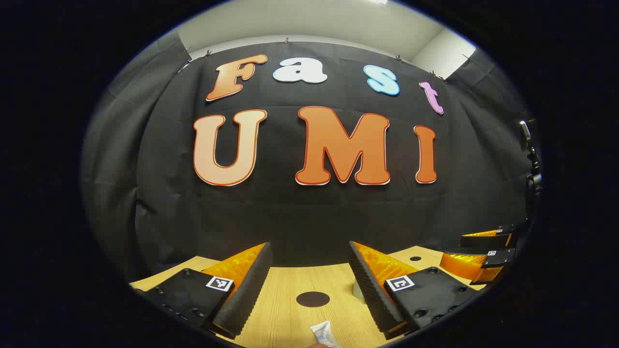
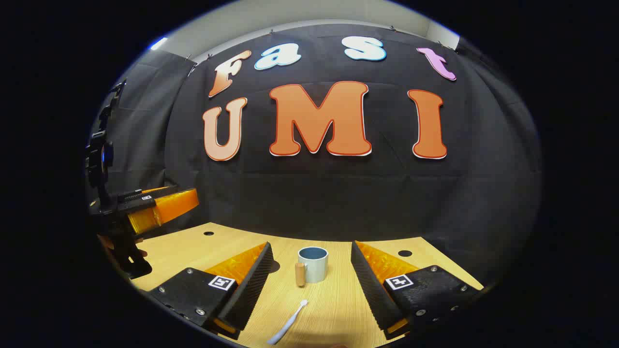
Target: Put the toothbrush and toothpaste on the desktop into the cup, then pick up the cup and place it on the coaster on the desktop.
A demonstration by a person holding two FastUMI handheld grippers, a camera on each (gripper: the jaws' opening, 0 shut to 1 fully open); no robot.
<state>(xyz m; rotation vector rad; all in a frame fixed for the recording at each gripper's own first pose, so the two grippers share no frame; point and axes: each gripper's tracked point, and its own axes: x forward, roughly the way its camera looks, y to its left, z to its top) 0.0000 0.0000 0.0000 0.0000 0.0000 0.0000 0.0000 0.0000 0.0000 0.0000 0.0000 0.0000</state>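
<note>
Both claws spread apart and empty, toothpaste [image 1: 325, 334] and toothbrush [image 2: 288, 323] cut off at bottom edge

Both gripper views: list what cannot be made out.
- Toothpaste, left gripper view: lower part cut off by the bottom edge.
- Toothbrush, right gripper view: handle end cut off at the bottom.
- Pale object, left gripper view: mostly hidden behind the left gripper; unidentifiable.
</note>
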